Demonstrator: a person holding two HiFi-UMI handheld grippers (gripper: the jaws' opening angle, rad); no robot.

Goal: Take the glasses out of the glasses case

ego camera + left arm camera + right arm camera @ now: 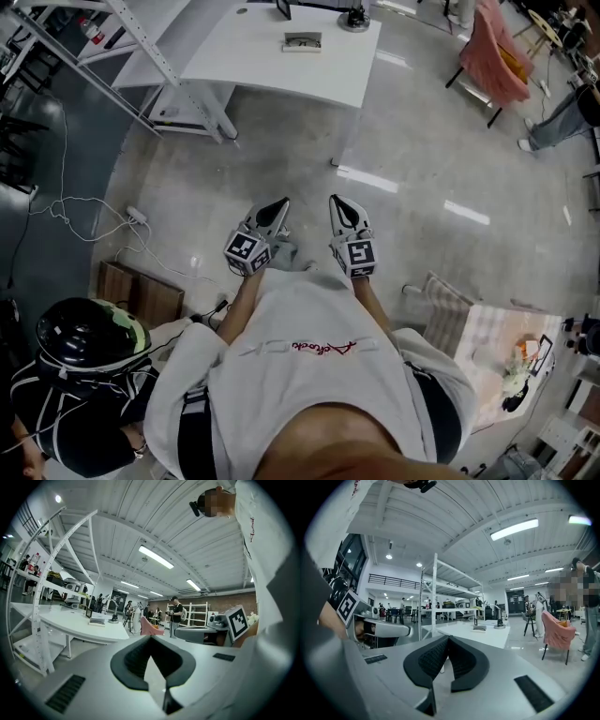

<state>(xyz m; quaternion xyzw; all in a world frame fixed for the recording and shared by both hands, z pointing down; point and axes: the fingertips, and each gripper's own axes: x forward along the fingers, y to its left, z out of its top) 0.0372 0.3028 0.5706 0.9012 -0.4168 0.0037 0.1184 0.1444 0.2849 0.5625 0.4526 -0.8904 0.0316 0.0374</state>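
As hand-held grippers (280,205) (338,202) hover, glasses case (302,41) — well ahead

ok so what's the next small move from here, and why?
Probably step toward the white table: both the left gripper and right gripper are shut, empty and held over the floor, while the only case-like thing, a small grey box, lies on that table, out of reach.

floor (281,169): grey concrete | white table (281,66) | pink chair (492,56) | ceiling strip lights (156,557)
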